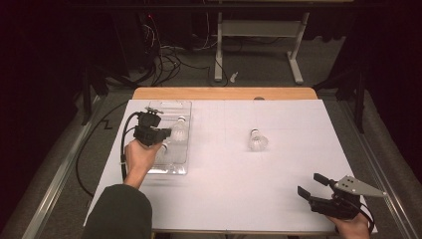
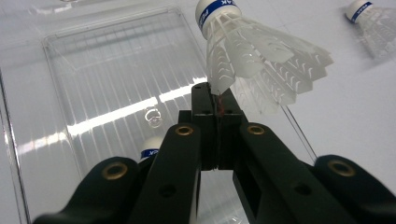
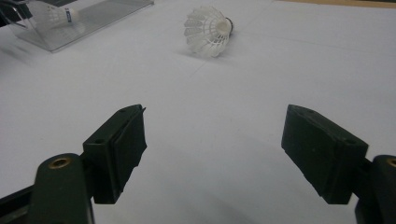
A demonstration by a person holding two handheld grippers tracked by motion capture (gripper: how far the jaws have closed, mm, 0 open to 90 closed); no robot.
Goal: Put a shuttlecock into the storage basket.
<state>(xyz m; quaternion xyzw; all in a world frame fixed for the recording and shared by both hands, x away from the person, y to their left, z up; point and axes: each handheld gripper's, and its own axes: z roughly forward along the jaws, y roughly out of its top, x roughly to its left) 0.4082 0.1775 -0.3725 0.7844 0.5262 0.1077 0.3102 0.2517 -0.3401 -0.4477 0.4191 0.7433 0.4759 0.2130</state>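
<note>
Two shuttlecocks matter here, and one of them, the held shuttlecock (image 2: 252, 65), is pinched by the edge of its white skirt between the clenched jaws of my left gripper (image 2: 218, 100). In the left gripper view it sits just above the jaw tips, right of centre at the top of the frame, cork end with its blue band pointing up and left. In the high view that gripper (image 1: 152, 130) is at the left of the frame, over the clear plastic tray (image 1: 180, 168). Beneath the jaws in the left gripper view, the tray's ribbed floor spreads across the left half, and the cork of another shuttlecock (image 2: 150, 148) peeps out just left of my jaws, lying in the tray. The loose shuttlecock (image 1: 257, 140) lies on the white table (image 1: 278, 199) right of centre in the high view, well apart from the tray. My right gripper (image 1: 312, 189) rests at the lower right, jaws spread wide with nothing between them
</note>
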